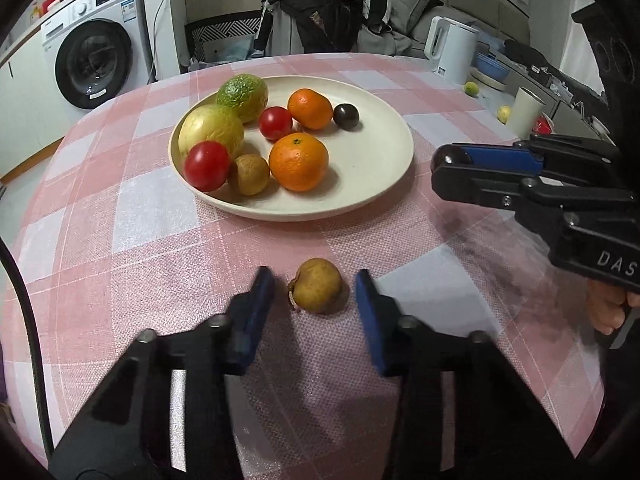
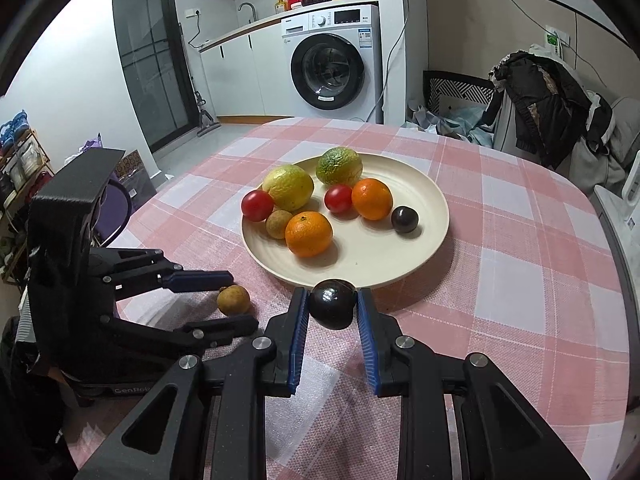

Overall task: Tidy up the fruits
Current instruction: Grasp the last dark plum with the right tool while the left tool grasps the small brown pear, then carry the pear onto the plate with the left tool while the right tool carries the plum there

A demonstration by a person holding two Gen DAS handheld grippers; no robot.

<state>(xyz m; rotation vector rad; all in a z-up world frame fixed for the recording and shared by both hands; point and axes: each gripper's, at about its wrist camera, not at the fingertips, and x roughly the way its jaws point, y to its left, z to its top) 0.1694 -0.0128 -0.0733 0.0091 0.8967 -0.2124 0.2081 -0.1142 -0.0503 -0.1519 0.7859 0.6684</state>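
A cream plate (image 1: 372, 168) (image 2: 424, 248) on the pink checked table holds two oranges, two red tomatoes, a yellow-green fruit, a green fruit, a small brown fruit and a dark plum (image 1: 346, 116) (image 2: 404, 219). A loose brown fruit (image 1: 318, 291) (image 2: 233, 300) lies on the cloth in front of the plate. My left gripper (image 1: 315, 282) (image 2: 236, 300) is open, one blue finger on each side of this fruit without touching it. My right gripper (image 2: 332, 302) (image 1: 446, 162) is shut on a second dark plum (image 2: 333, 304) (image 1: 450, 157), held just before the plate's near rim.
A white kettle (image 1: 454, 50) and a white cup (image 1: 526, 112) stand at the far right, with small green and yellow fruits beside them. A chair draped with dark clothes (image 1: 320, 12) is behind the table. A washing machine (image 2: 334, 62) stands against the wall.
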